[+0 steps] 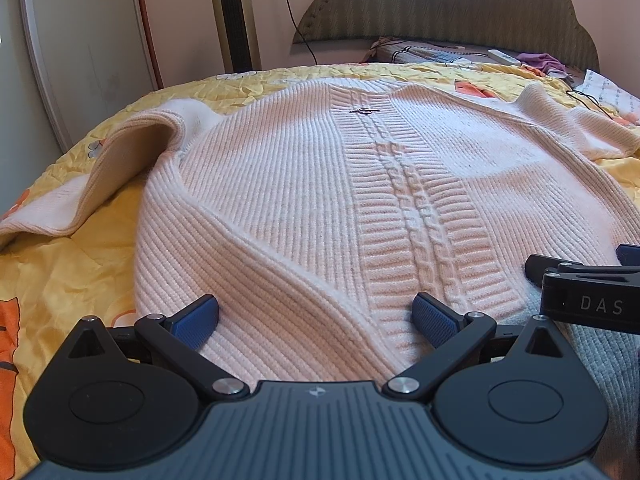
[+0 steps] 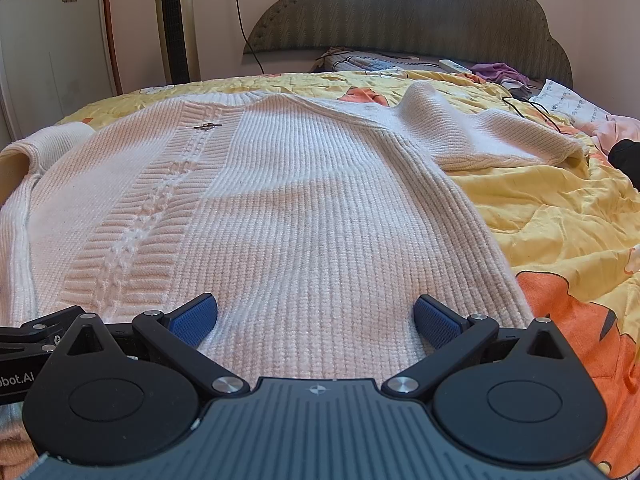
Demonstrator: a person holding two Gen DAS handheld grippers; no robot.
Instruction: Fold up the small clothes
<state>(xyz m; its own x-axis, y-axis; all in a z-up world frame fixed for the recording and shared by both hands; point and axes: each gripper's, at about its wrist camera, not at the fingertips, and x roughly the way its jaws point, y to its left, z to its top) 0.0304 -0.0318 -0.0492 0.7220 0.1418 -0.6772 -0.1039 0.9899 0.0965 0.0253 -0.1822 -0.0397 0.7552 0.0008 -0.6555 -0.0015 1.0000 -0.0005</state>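
Left wrist: sweater [image 1: 300, 200] hem hidden behind gripper [image 1: 316, 320].

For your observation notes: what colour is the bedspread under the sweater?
Yellow with orange prints, clearest in the right wrist view.

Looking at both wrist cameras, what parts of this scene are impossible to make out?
- Bottom hem of the cream ribbed knit sweater: both views, covered by the left gripper and right gripper bodies.
- Left sleeve's cuff: left wrist view, cut off by the frame edge.
- Small metal clasp on the cable panel: too small to identify.
- White remote-like object by the headboard: too small to tell.
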